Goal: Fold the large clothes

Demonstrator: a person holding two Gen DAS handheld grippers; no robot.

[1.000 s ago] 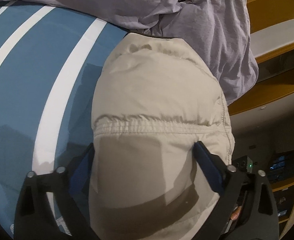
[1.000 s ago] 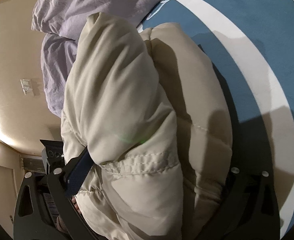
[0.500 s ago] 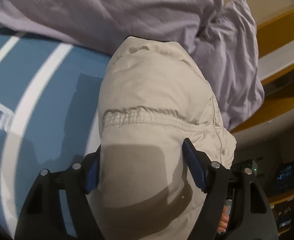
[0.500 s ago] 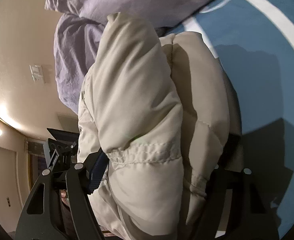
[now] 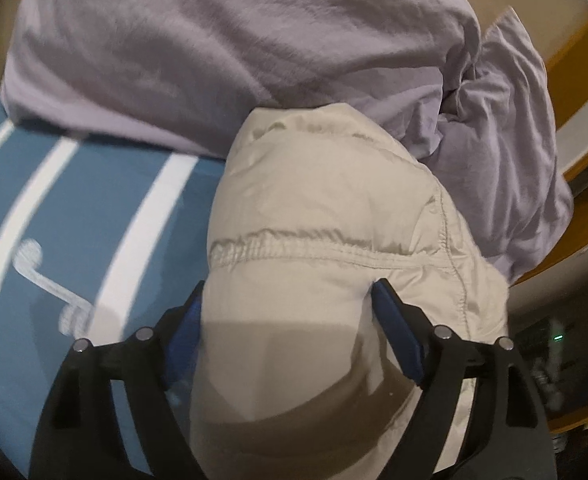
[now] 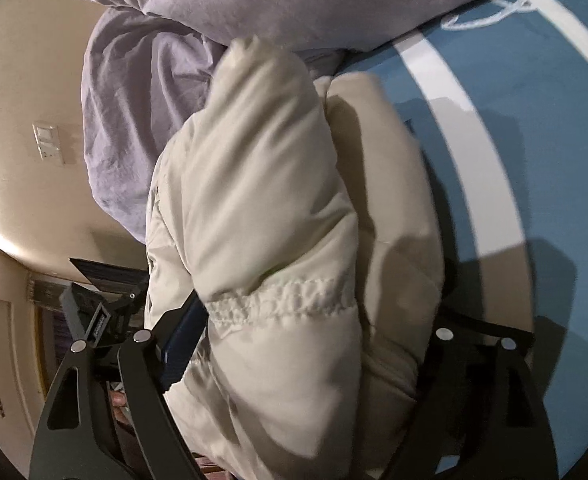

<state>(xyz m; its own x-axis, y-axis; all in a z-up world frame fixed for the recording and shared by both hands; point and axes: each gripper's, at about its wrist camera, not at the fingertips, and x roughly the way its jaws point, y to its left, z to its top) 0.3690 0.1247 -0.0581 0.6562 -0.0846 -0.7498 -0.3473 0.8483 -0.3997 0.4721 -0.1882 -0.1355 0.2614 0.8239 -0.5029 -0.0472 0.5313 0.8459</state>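
A folded beige puffer jacket (image 5: 326,216) fills the middle of both wrist views. My left gripper (image 5: 289,312) is shut on its thick bundle, with blue pads pressed on either side just below a gathered seam. My right gripper (image 6: 314,320) is shut on the same jacket (image 6: 269,184) from its other end; its left pad shows, and its right finger is hidden behind the padding. The jacket's far end touches a lilac duvet (image 5: 221,48), over a blue bedspread with white stripes (image 5: 105,216).
The lilac duvet (image 6: 141,92) is piled along the far side of the bed. A wooden bed frame (image 5: 574,92) lies to the right in the left wrist view. A cream wall with a switch plate (image 6: 45,140) is left in the right wrist view.
Both grippers have carried the jacket forward across the bedspread until its far end meets the lilac duvet. The grip on both sides is unchanged.
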